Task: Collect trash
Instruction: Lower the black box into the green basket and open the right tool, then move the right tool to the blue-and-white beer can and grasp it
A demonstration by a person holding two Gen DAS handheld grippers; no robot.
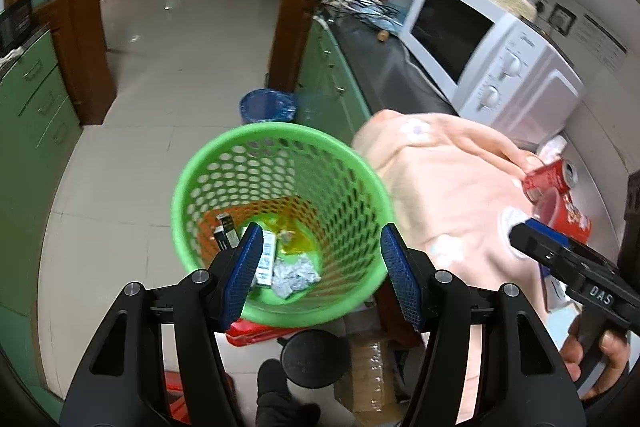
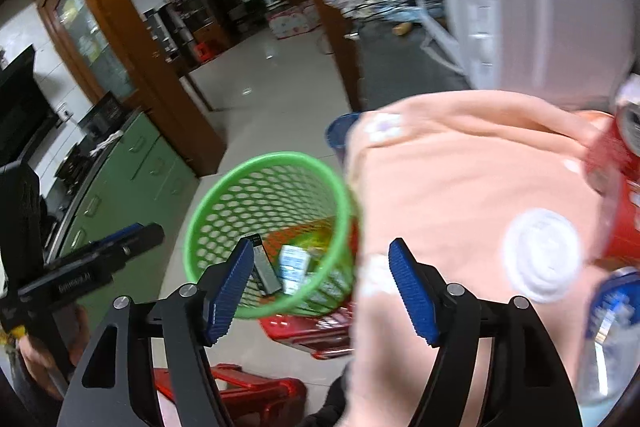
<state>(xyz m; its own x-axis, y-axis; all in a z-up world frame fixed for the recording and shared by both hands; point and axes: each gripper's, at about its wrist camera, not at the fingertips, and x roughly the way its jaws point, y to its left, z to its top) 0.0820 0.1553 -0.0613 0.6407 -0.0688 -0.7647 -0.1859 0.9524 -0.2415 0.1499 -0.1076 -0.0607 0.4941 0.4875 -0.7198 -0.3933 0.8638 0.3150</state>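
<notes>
A green mesh waste basket (image 1: 280,223) stands on a red stool, holding small boxes (image 1: 266,259), crumpled foil (image 1: 294,273) and a yellow wrapper. My left gripper (image 1: 320,269) is open and empty just above the basket's near rim. My right gripper (image 2: 324,291) is open and empty, between the basket (image 2: 272,231) and a peach cloth (image 2: 460,207); it also shows in the left wrist view (image 1: 536,235). A red can (image 1: 550,177) and a red cup (image 1: 568,219) lie on the cloth (image 1: 440,187). A clear bottle with a blue label (image 2: 612,327) lies at the right.
A white microwave (image 1: 488,55) stands on the dark counter (image 1: 380,67) behind the cloth. A blue bin (image 1: 266,105) stands on the tiled floor by green cabinets (image 1: 32,99). A red stool (image 2: 256,391) and a cardboard box (image 1: 368,367) sit below.
</notes>
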